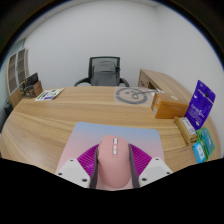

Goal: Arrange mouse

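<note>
Pink mouse (113,165) sits between the gripper (113,172) fingers, both purple pads pressed on its flanks: gripped. Long axis runs 6 to 12 o'clock, nose toward 12. Blue-grey mat (95,136) lies directly beneath and ahead on the wooden surface (70,115).

Pink mouse (113,163) between the jaws' purple pads (85,160) — on a grey mat (115,136), wooden desk (80,110) beyond.
</note>
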Tool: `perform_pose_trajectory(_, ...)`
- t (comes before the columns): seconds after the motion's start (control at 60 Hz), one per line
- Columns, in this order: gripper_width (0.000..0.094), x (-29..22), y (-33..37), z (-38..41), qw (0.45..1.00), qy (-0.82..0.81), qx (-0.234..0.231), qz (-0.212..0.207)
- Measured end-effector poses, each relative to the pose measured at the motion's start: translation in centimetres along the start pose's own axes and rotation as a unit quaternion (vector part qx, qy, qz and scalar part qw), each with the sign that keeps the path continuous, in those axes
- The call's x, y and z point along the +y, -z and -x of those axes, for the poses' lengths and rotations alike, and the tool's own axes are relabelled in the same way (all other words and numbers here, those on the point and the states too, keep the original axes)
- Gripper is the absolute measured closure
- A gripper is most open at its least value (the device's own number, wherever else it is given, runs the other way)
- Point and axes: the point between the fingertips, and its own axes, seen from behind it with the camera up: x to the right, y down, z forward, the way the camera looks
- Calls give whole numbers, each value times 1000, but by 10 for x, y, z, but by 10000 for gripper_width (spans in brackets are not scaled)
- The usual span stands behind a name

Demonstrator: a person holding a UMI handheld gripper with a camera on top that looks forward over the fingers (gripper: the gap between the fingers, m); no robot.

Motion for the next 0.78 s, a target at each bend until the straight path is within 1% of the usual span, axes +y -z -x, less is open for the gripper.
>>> perform_pose_trajectory(0.1, 375, 4, 0, 0, 1000, 0, 7, 14)
perform_pose_trajectory(0.117, 343, 5, 1, 1, 1000, -2, 5, 19)
perform_pose_trajectory(0.133, 292, 7, 2, 2, 1000, -3, 1, 27)
perform_pose_trajectory(0.183, 75, 8, 9, 7, 999, -11, -7, 37)
perform_pose_trajectory(0.217, 115, 7, 13, 9, 999, -19, -8, 36)
perform_pose_trajectory(0.267, 94, 6, 25, 10, 999, -27, -2, 37)
perform_pose_trajectory(0.45, 98, 6, 100, 27, 999, -28, 42, 20)
perform_pose_trajectory(0.783, 93, 35, 255, 109, 996, -80, 48, -6)
